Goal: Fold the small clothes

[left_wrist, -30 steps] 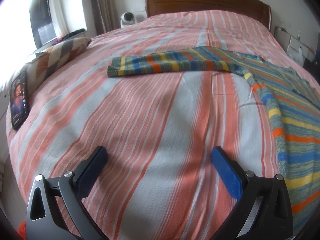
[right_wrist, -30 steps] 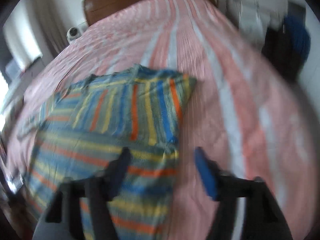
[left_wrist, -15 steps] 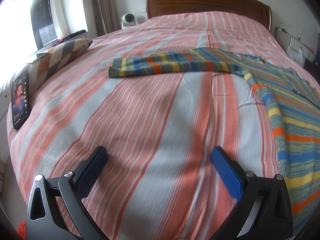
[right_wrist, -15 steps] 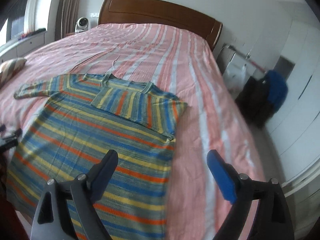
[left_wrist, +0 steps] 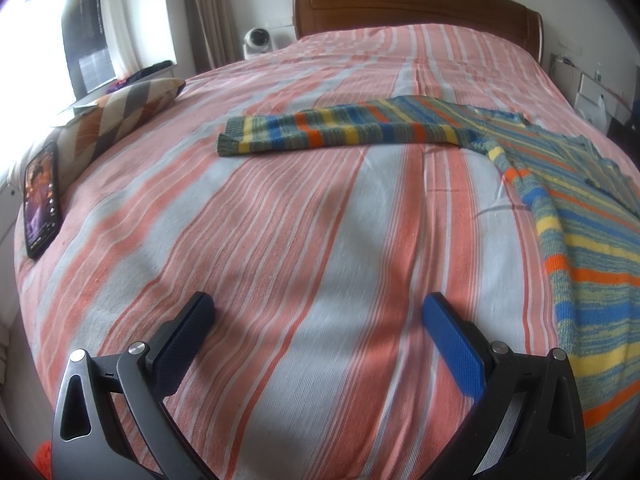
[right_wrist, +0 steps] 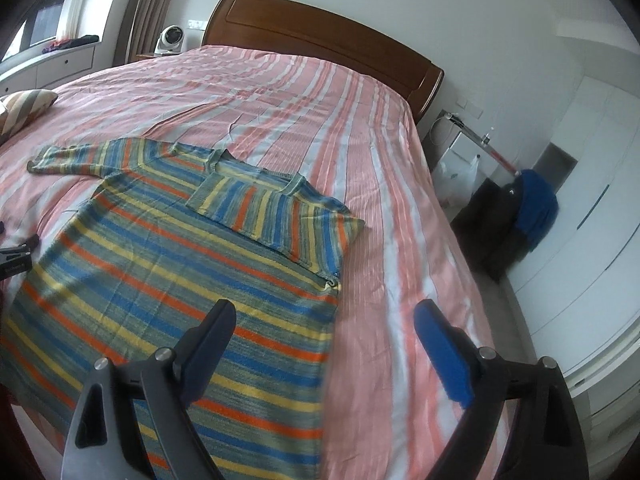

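Since a second ago the right gripper (right_wrist: 324, 336) has pulled back and up from the striped sweater (right_wrist: 172, 264): then its view was a blur close over the folded sleeve, now it is sharp and takes in most of the bed (right_wrist: 304, 92) and the wooden headboard (right_wrist: 320, 36). Its jaws have spread wider too and now stand released, with nothing pressed between the pads. The left gripper (left_wrist: 318, 330) has kept its place, jaws likewise wide and empty over bare striped bedspread.

In the right wrist view the sweater lies flat on the near part of the bed, mostly ahead of and to the left of the right gripper. Its lower right edge runs down between the two fingers, so the dark left finger (right_wrist: 208, 344) hangs over the knit while the blue right finger (right_wrist: 440, 356) hangs over the pink and white cover. One sleeve is folded inward across the chest; the other stretches out flat toward the left.

In the left wrist view that outstretched sleeve (left_wrist: 340, 130) lies well ahead of the left gripper, and the body of the sweater runs down the right edge, just beyond the blue finger. A phone (left_wrist: 40, 200) and a striped pillow (left_wrist: 120, 116) sit at the bed's left edge.
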`<state>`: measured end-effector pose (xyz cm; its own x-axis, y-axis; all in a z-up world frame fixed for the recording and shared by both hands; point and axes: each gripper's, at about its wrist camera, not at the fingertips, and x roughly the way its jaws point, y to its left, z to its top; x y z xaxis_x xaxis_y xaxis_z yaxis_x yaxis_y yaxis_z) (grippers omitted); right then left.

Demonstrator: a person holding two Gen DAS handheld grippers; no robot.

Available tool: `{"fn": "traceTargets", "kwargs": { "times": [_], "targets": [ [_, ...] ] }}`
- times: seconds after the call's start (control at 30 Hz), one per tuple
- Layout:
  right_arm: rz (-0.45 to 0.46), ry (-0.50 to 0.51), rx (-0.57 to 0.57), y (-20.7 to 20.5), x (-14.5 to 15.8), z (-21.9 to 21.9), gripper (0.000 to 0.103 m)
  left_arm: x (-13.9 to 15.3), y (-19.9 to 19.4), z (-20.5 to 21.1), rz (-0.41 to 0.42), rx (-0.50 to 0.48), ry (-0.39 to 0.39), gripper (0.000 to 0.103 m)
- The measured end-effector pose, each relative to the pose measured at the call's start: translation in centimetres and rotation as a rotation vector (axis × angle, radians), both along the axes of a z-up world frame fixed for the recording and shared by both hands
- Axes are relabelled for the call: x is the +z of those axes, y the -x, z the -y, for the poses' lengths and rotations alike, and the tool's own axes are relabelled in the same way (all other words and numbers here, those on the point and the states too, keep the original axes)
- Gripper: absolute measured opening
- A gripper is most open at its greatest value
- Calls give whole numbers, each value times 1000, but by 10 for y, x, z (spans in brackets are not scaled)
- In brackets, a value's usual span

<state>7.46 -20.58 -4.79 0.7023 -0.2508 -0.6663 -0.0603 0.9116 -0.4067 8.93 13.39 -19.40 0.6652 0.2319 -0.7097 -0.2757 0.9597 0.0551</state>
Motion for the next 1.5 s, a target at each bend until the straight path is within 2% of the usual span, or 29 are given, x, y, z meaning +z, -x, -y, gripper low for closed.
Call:
{"fn": "traceTargets", "kwargs": {
  "times": [1.5],
  "targets": [
    [-27, -2, 3, 1, -5, -8, 90, -1, 1, 1, 2, 3, -3, 103]
  ]
}}
